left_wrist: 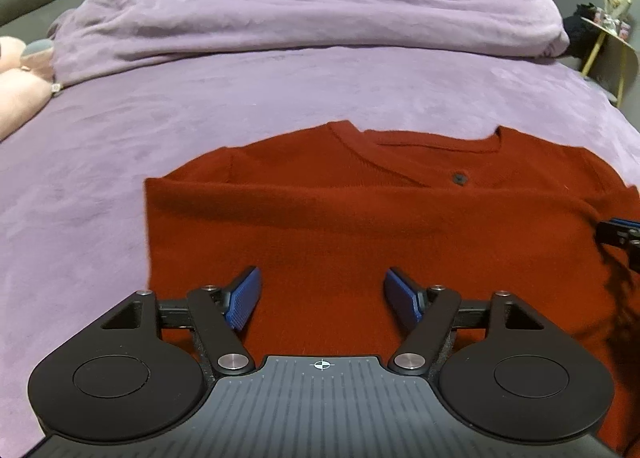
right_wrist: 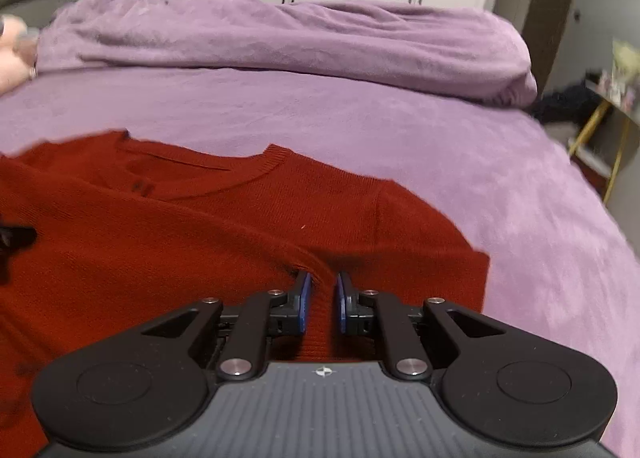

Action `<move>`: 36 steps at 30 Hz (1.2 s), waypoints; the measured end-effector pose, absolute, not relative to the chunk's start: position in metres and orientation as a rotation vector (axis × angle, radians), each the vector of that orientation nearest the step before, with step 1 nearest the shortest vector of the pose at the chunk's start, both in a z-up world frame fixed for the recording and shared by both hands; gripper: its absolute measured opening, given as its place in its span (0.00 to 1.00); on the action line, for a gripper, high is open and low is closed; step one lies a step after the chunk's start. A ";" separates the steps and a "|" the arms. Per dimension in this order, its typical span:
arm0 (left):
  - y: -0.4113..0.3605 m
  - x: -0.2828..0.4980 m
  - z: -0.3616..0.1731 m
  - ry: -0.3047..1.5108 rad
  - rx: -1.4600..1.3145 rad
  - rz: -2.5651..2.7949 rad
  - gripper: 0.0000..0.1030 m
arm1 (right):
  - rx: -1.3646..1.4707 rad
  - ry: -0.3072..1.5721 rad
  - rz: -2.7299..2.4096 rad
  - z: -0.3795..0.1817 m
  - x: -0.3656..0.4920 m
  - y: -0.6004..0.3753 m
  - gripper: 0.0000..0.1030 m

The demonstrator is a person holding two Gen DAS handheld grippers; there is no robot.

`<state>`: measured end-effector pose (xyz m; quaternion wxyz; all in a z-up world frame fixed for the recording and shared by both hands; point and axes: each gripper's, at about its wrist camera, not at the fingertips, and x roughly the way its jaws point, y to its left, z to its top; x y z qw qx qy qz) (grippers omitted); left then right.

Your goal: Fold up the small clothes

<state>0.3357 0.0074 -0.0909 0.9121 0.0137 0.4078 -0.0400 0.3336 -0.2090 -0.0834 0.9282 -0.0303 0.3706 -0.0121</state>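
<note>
A rust-red knit cardigan (left_wrist: 360, 218) with a dark button (left_wrist: 459, 178) lies flat on the purple bed, collar pointing away, its left sleeve folded across the chest. My left gripper (left_wrist: 322, 300) is open and empty, hovering over the cardigan's lower middle. My right gripper (right_wrist: 322, 290) is shut on a ridge of the cardigan's (right_wrist: 200, 238) fabric near its right side, with cloth pinched between the blue pads (right_wrist: 305, 298). The right gripper's tip shows at the right edge of the left wrist view (left_wrist: 624, 234).
The purple bedsheet (left_wrist: 280, 98) spreads all around the cardigan. A bunched purple duvet (left_wrist: 300, 14) lies across the far side. A pink plush toy (left_wrist: 16, 86) sits at far left. A yellow-legged side table (left_wrist: 612, 46) stands beyond the bed's right edge.
</note>
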 end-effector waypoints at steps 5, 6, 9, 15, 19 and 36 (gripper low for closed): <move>0.008 0.310 -0.086 0.834 0.046 -0.079 0.72 | -0.001 0.765 0.021 -0.094 0.283 -0.218 0.13; 0.007 0.308 -0.086 0.838 0.052 -0.076 0.72 | 0.000 0.743 0.024 -0.096 0.280 -0.220 0.13; 0.005 0.307 -0.085 0.852 0.058 -0.068 0.72 | -0.003 0.751 0.016 -0.098 0.280 -0.221 0.13; 0.007 0.303 -0.087 0.875 0.041 -0.042 0.75 | -0.161 0.718 0.006 -0.106 0.275 -0.202 0.14; 0.012 0.299 -0.084 0.901 0.048 -0.037 0.78 | -0.230 0.751 0.002 -0.097 0.278 -0.199 0.15; 0.142 0.078 -0.081 1.052 -0.137 -0.040 0.73 | 0.213 0.891 -0.038 -0.057 0.013 -0.269 0.46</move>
